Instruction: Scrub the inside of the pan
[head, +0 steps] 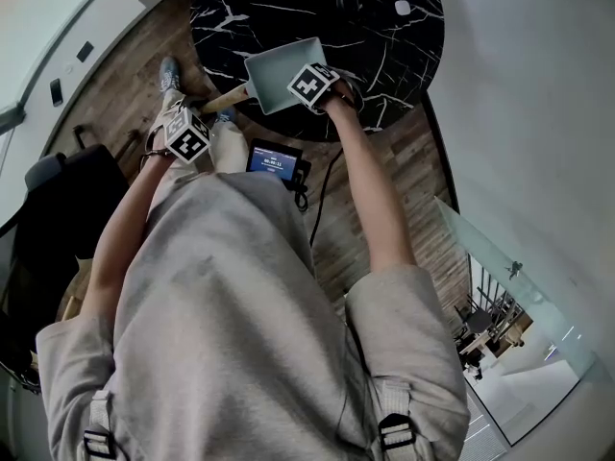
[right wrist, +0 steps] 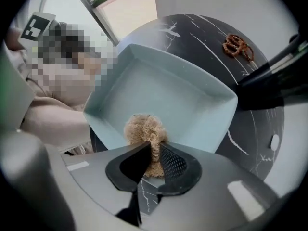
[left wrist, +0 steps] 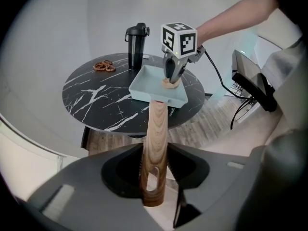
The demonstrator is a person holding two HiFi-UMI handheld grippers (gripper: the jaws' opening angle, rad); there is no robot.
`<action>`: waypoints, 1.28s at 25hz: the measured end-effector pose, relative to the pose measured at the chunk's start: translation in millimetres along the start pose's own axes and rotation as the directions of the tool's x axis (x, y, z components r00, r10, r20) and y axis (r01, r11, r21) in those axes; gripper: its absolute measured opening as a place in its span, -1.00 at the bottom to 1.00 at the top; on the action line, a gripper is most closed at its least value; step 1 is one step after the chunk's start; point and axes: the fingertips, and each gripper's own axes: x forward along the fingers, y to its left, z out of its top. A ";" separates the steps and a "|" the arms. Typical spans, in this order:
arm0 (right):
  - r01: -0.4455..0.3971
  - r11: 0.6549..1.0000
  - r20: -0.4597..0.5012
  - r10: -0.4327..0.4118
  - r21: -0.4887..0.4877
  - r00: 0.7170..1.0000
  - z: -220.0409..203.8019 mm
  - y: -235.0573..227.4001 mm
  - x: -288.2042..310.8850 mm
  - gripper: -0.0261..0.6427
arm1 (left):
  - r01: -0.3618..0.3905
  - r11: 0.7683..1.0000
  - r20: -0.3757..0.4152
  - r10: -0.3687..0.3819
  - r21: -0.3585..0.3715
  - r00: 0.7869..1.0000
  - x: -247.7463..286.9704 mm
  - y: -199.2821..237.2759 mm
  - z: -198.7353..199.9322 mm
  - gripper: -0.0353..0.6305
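Pan (head: 277, 73) at bench (head: 384, 27) 7 o'clock edge; left gripper (left wrist: 155, 166) fingers clamp wooden handle (left wrist: 158, 124), right gripper (right wrist: 153, 150) fingers pinch scrubber (right wrist: 143, 128) inside pan: best press down, circle toward 12 o'clock wall, keeping the handle steady.

Dressed in a loose grey-beige short-sleeved top (head: 240, 305), pale webbing straps (head: 396, 421) with black buckles at both shoulders. Left gripper (left wrist: 155, 174) and right gripper (right wrist: 153, 160): grey housings, black jaws, white cubes (left wrist: 179, 39) bearing black square markers. Black cable (left wrist: 219, 73) off the right one.
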 end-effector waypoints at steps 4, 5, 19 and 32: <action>-0.086 0.996 0.044 0.084 0.030 0.995 17.7 20.7 6.7 -0.71 | -0.015 1.000 -0.014 0.015 -0.008 1.000 -0.1 4.0 -1.1 -0.45; -0.116 0.993 0.068 0.114 0.034 0.991 25.1 29.2 8.1 -0.71 | -0.019 1.000 -0.017 0.019 -0.013 1.000 -0.3 3.6 -1.5 -0.44; -0.439 0.874 0.339 0.356 0.209 0.871 64.9 84.8 2.1 -0.72 | -0.047 0.999 -0.051 0.046 -0.013 0.998 4.4 1.2 -2.0 -0.44; -0.729 0.628 0.858 0.186 0.270 0.478 61.3 81.3 -93.1 -0.71 | -0.102 0.988 0.040 0.099 0.112 0.994 -24.1 -7.6 12.8 -0.40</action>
